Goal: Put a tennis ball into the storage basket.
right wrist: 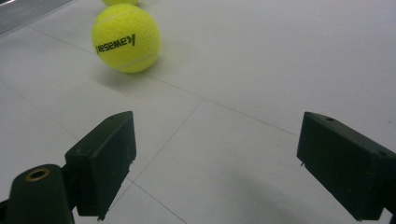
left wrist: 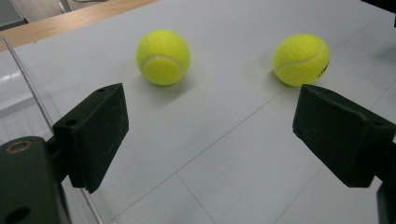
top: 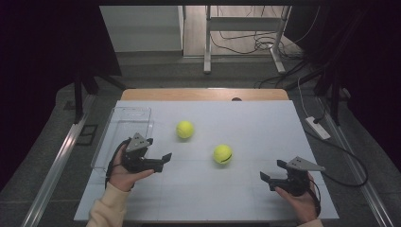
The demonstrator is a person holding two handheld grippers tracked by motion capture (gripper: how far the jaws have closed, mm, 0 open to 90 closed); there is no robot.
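Note:
Two yellow tennis balls lie on the white table top. The farther ball [top: 185,129] [left wrist: 163,57] rests near the middle. The nearer ball [top: 222,153] [left wrist: 301,59] [right wrist: 126,38] carries black lettering. My left gripper [top: 158,149] [left wrist: 210,121] is held low beside a clear bin, pointing right toward the balls; it is open with nothing between its jaws. My right gripper [top: 273,170] [right wrist: 215,154] sits at the front right, pointing left at the nearer ball; it is open over bare table. A sliver of the farther ball [right wrist: 119,2] peeks in at the top edge.
A clear plastic bin [top: 124,124] [left wrist: 23,88] stands along the table's left edge, just behind my left hand. A wooden strip [top: 203,94] runs along the far edge. Cables and a desk frame [top: 243,33] lie on the floor beyond.

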